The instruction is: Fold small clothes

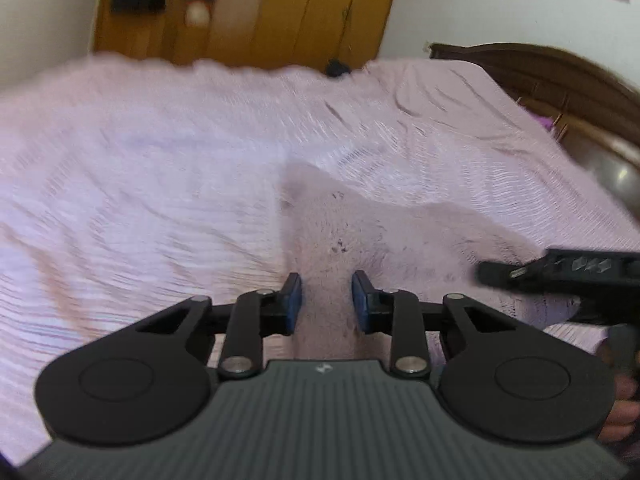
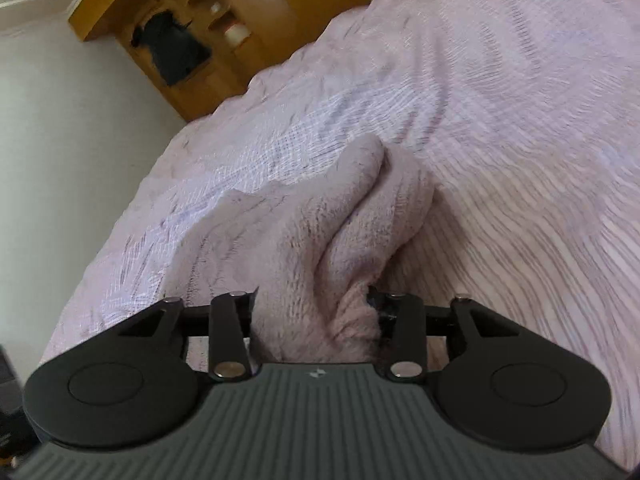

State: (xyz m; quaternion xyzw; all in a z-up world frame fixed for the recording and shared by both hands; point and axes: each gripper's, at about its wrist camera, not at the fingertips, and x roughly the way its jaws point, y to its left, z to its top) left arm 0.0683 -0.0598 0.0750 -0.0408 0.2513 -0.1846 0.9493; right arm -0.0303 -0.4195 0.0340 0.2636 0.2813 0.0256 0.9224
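On the bed (image 1: 160,160), the right hand-held gripper (image 2: 316,320) clamps the fluffy pink garment (image 2: 320,240); the left hand-held gripper (image 1: 326,300) stands apart over it, no writing readable.

Garment (image 2: 320,240): plain pale pink, fluffy pile.
Bedspread (image 1: 160,160): pale pink-lilac, fine woven ribbed lines.
Left gripper (image 1: 326,300): black links, blue pads, grey ribbed body.
Right gripper (image 2: 316,320): black links, grey ribbed body.
Wardrobe (image 1: 280,8): honey-brown wood.
Headboard (image 1: 560,76): dark brown wood.
Wall (image 2: 60,120): white.
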